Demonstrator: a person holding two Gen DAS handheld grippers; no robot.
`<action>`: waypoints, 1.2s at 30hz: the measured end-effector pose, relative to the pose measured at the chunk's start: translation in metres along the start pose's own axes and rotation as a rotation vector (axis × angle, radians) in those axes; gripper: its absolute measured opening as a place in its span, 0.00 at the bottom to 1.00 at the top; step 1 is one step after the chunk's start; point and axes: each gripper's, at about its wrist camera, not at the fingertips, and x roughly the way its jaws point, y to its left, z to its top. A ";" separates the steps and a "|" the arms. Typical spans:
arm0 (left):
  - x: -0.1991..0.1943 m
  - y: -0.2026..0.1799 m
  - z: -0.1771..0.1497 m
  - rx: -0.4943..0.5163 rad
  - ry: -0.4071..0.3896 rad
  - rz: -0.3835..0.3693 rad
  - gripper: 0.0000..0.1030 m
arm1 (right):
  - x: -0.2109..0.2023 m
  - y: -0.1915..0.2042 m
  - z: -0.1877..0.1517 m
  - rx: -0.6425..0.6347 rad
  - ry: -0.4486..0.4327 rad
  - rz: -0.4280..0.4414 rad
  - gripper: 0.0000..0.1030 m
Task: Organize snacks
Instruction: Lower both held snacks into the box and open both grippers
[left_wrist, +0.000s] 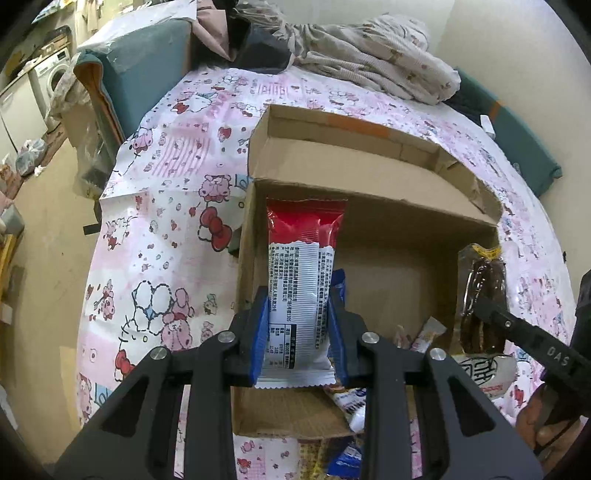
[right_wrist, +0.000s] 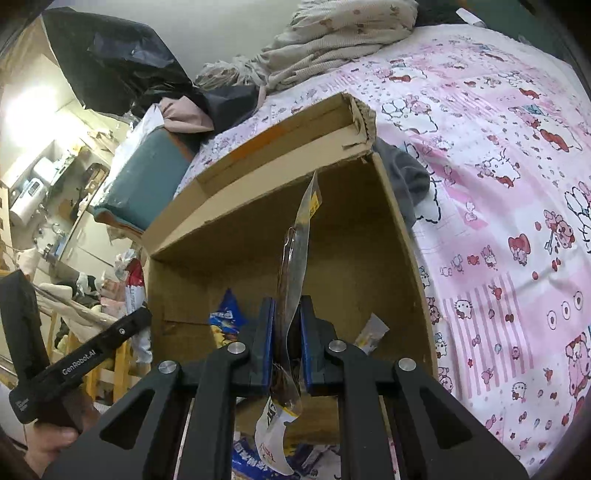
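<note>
An open cardboard box (left_wrist: 373, 221) sits on a pink cartoon-print bedsheet. My left gripper (left_wrist: 299, 317) is shut on a red and white snack packet (left_wrist: 299, 273), held over the box's left part. My right gripper (right_wrist: 287, 325) is shut on a clear packet of dark brown snack (right_wrist: 293, 266), held edge-on over the box (right_wrist: 402, 236). That packet also shows in the left wrist view (left_wrist: 482, 295) at the box's right wall. A blue packet (right_wrist: 227, 314) and a small pale packet (right_wrist: 371, 328) lie inside the box.
More snack packets (left_wrist: 351, 402) lie on the sheet at the box's near edge. Crumpled bedding (left_wrist: 373, 55) is piled behind the box. A teal cushion (left_wrist: 144, 70) stands at the far left. The bed's left edge drops to the floor (left_wrist: 51, 229).
</note>
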 end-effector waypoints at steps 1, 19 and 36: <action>0.002 0.001 -0.001 0.003 -0.003 0.011 0.25 | 0.002 -0.001 0.000 0.003 0.005 0.001 0.13; 0.005 -0.015 -0.011 0.067 -0.013 0.031 0.78 | 0.026 0.006 0.000 -0.004 0.069 0.031 0.23; -0.012 -0.007 -0.016 0.024 -0.055 0.019 0.84 | 0.002 0.009 0.006 -0.006 -0.020 0.020 0.78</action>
